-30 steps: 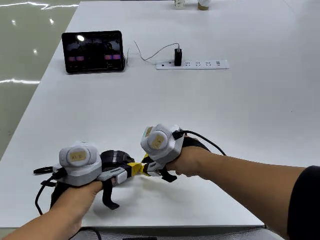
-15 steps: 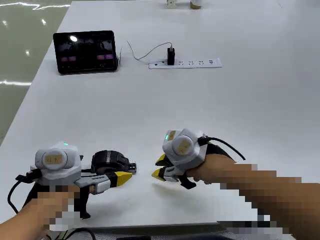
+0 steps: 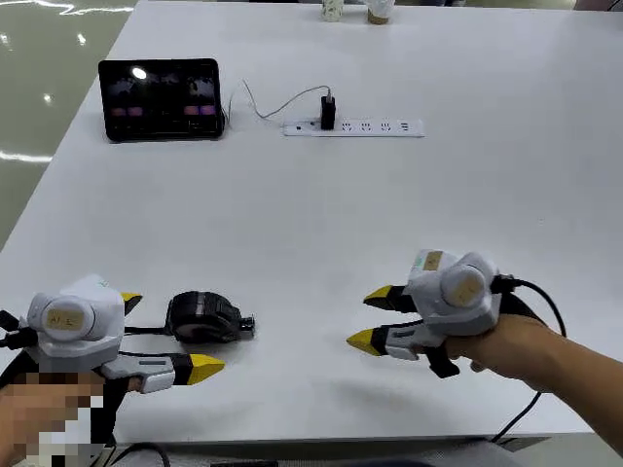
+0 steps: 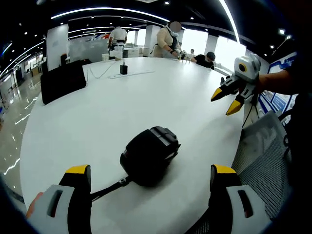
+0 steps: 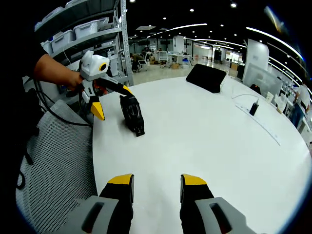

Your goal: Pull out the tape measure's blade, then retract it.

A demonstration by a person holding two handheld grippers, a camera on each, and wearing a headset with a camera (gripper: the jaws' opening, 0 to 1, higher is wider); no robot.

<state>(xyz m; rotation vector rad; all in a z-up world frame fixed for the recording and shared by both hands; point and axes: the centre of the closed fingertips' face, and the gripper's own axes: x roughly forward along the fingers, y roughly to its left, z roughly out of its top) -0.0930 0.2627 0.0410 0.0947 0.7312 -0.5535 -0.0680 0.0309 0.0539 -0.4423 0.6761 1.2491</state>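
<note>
Both my tongs hang released: the left tongs (image 3: 170, 333) straddle the tape measure (image 3: 204, 316) untouched, the right tongs (image 3: 368, 317) sit well apart at 3 o'clock; closing off-centre could skid it off the table (image 3: 292, 214)

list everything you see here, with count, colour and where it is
table: 1, white, under everything
tape measure: 1, black, near left edge of the table, blade in, between the left claw's jaws but not gripped
tablet: 1, black, screen lit, far left
power strip: 1, white, far centre
charger: 1, black, plugged into the strip's left end, thin cable runs to the tablet
small containers: 2, pale, far edge
left claw: 1, white with yellow tips, open
right claw: 1, white with yellow tips, open, near right, holding nothing
</note>
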